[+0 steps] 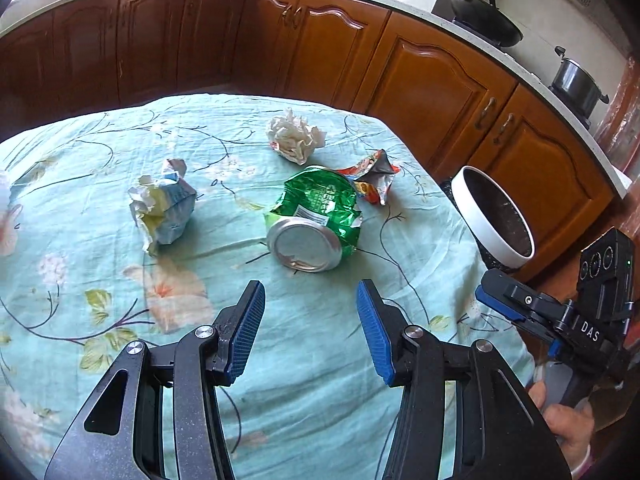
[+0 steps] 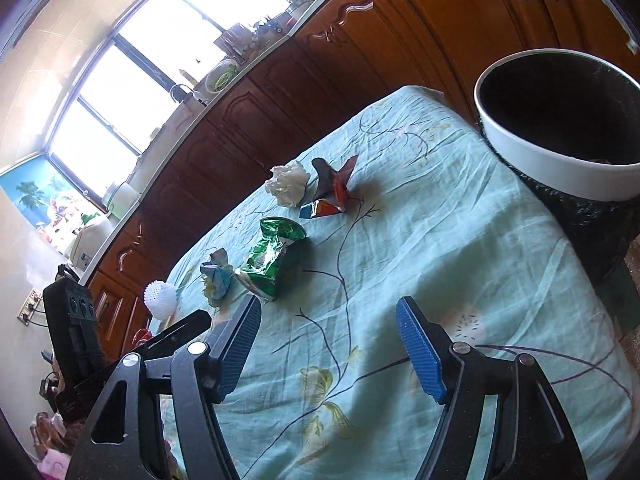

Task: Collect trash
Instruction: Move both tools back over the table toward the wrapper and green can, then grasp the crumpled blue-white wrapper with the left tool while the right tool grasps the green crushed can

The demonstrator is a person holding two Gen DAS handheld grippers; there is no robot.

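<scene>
Trash is seen scattered over the desk (image 1: 328, 380), which is covered by a pale green floral cloth. A crushed green can (image 1: 314, 222) is laid on its side near the middle, its silver end turned toward the left tongs (image 1: 310, 334); white print is carried on its green wall, but it cannot be read. Just behind the can, touching or nearly so, a crumpled red snack wrapper (image 1: 374, 178) with a silver lining is found, its lettering too creased to make out. A wad of white paper (image 1: 296, 138) is set farther back, apart from the can, and a crumpled blue-and-yellow packet (image 1: 164, 208) is placed to the can's left.

A white-rimmed bin (image 1: 496, 216) with a dark liner is stood off the desk's right edge.

The left tongs are held parted above the cloth, short of the can, with nothing between the blue pads. The right tongs (image 2: 328, 346) are likewise spread wide and empty over the cloth. In the left wrist view the right tool is glimpsed at the right edge, gripped by a hand (image 1: 568, 428), and the letters "DAS" are read on its black body.
</scene>
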